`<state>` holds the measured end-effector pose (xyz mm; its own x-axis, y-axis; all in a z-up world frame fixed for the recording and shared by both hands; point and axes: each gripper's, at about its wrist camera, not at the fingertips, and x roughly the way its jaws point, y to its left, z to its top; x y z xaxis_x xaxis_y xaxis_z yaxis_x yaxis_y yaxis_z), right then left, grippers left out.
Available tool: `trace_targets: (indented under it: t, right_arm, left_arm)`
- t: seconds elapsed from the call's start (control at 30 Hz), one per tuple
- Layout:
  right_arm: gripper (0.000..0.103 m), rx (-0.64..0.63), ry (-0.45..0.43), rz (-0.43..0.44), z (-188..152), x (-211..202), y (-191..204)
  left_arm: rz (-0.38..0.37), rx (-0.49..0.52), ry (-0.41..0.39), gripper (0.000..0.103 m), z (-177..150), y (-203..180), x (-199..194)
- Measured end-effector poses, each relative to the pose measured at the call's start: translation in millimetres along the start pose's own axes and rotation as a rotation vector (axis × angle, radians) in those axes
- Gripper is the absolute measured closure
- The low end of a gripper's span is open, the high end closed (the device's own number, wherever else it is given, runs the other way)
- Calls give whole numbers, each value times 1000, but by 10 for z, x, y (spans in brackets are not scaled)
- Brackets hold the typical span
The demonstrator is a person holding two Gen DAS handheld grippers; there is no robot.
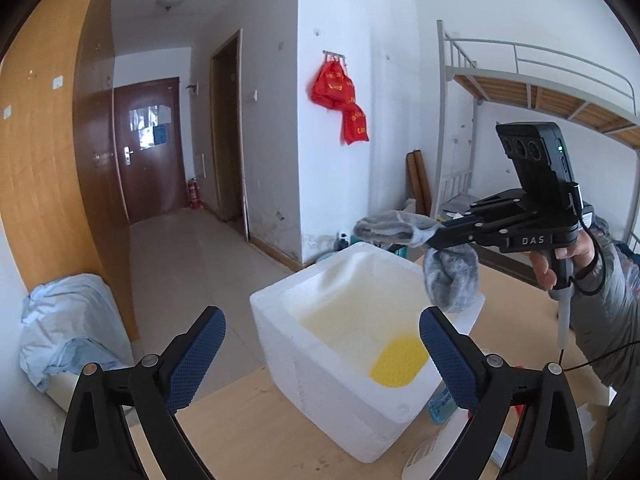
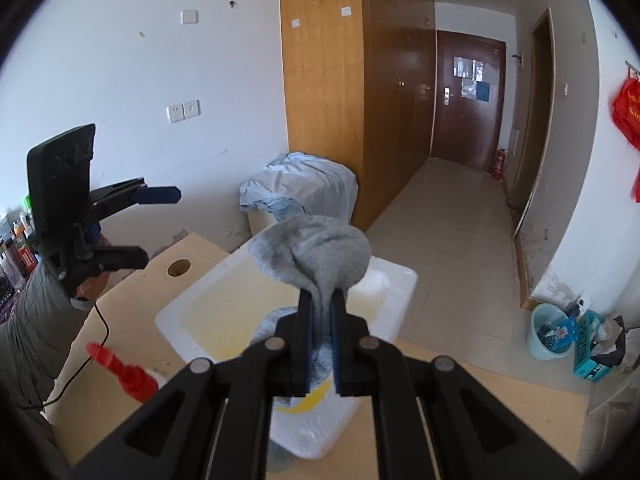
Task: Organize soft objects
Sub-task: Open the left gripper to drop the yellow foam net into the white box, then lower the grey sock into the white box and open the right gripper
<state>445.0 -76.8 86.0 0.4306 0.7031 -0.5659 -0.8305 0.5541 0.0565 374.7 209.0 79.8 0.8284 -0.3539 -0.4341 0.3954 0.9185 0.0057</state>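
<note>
While I hold the box at centre frame: right hand-held gripper pinching a grey sock above it; left hand-held gripper spread, empty.

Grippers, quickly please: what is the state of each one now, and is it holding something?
Left gripper: open, holding nothing.
Right gripper: shut on the grey sock, above the white foam box.

2 wrist views, close, share foam box.
</note>
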Motion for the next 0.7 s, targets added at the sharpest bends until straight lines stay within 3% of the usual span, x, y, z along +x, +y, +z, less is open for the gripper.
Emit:
trace_targets:
  t: [0.4, 0.5, 0.57, 0.7]
  right_arm:
    - [91, 23, 40, 17, -19, 216, -85]
    - [81, 35, 47, 10, -11, 203, -69]
    - [65, 38, 51, 11, -21, 204, -65]
    - [44, 30, 40, -9, -35, 168, -34]
  left_arm:
    - [9, 0, 24, 5, 15, -29, 91]
    - [8, 1, 25, 5, 8, -13, 77]
    - [11, 3, 27, 5, 7, -19, 83]
    - [11, 2, 27, 5, 10, -26, 87]
